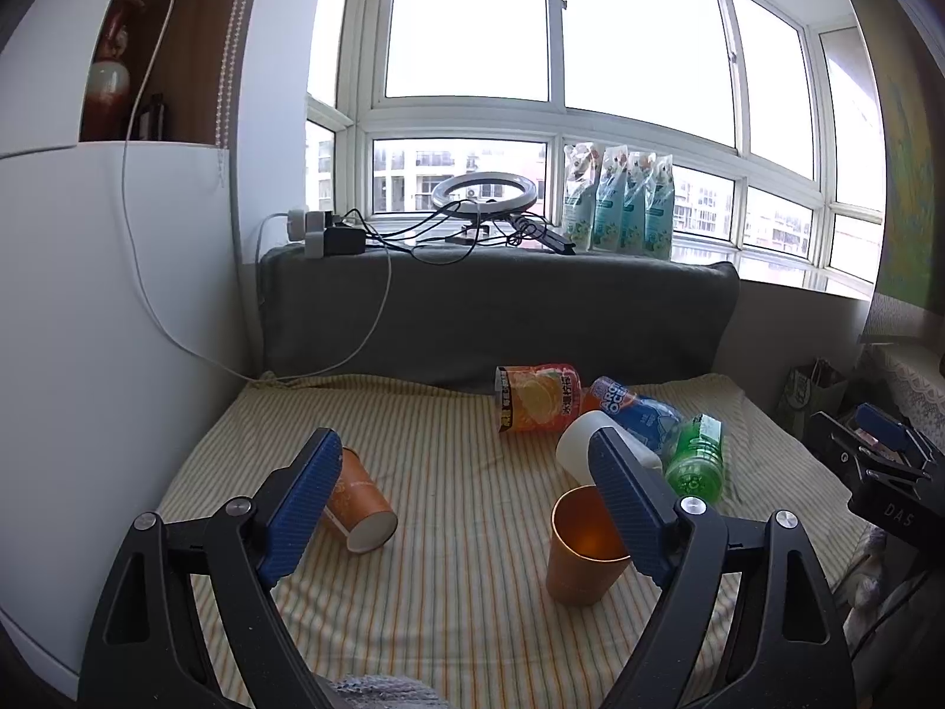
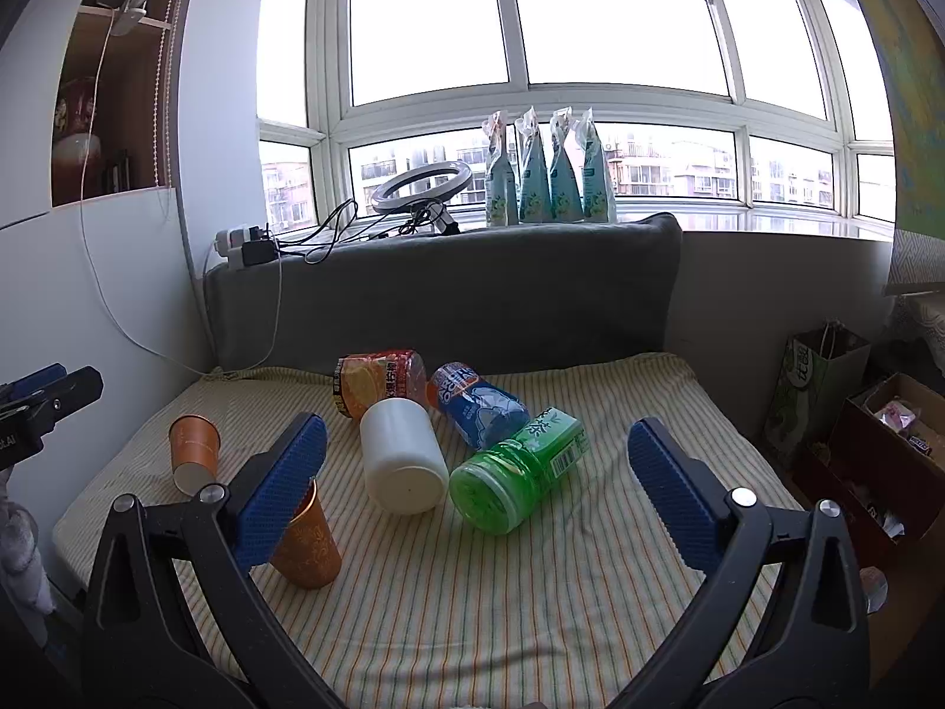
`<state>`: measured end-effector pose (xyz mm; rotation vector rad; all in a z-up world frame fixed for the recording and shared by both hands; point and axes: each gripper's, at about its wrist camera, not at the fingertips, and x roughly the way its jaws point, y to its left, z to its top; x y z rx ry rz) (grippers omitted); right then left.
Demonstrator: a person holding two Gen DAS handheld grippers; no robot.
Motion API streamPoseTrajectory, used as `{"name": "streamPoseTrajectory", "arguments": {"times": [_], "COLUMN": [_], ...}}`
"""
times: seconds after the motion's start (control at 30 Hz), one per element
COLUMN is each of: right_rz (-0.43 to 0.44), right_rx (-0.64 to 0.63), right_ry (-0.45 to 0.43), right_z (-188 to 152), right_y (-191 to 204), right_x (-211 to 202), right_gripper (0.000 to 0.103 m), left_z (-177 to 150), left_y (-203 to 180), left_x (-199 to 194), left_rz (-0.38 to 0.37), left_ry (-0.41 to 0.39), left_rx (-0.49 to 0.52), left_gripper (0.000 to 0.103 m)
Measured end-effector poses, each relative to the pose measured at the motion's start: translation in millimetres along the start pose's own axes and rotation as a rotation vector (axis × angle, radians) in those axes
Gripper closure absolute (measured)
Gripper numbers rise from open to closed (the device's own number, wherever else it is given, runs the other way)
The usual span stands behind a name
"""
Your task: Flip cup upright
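Note:
An orange cup [image 1: 582, 549] stands upright on the striped cloth, mouth up, partly behind my left gripper's right finger; it also shows in the right wrist view [image 2: 307, 543] behind my right gripper's left finger. A second orange paper cup [image 1: 360, 502] lies on its side at the left, white base toward me; in the right wrist view this cup [image 2: 192, 452] sits far left. My left gripper [image 1: 466, 461] is open and empty above the cloth between the two cups. My right gripper [image 2: 478, 449] is open and empty, in front of the bottles.
Several containers lie on their sides mid-cloth: an orange-labelled jar [image 2: 381, 381], a blue bottle [image 2: 478, 405], a white jar [image 2: 404, 455], a green bottle [image 2: 514, 472]. A grey cushion [image 2: 449, 295] backs the bed. A paper bag [image 2: 812, 378] and boxes stand right.

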<state>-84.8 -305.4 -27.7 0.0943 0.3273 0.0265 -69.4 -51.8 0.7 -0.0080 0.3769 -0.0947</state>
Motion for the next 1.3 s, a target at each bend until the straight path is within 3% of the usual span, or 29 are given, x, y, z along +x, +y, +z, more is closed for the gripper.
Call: {"name": "streamPoseTrajectory", "arguments": {"times": [0.73,1.3], "right_rz": [-0.003,-0.009], "right_rx": [0.001,-0.008], "right_ry": [0.005,0.019], "right_z": [0.1,-9.2], "right_y": [-1.0,-6.4], "right_x": [0.7,5.6], "right_gripper": [0.0,0.0], "left_z": [0.4,-0.1], "left_y": [-1.1,-3.8], "left_x": [1.8,2.7], "left_rz": [0.004,-0.048], "left_ry": [0.0,0.004], "left_rx": [0.003,0.008], "left_gripper": [0.017,0.017]}}
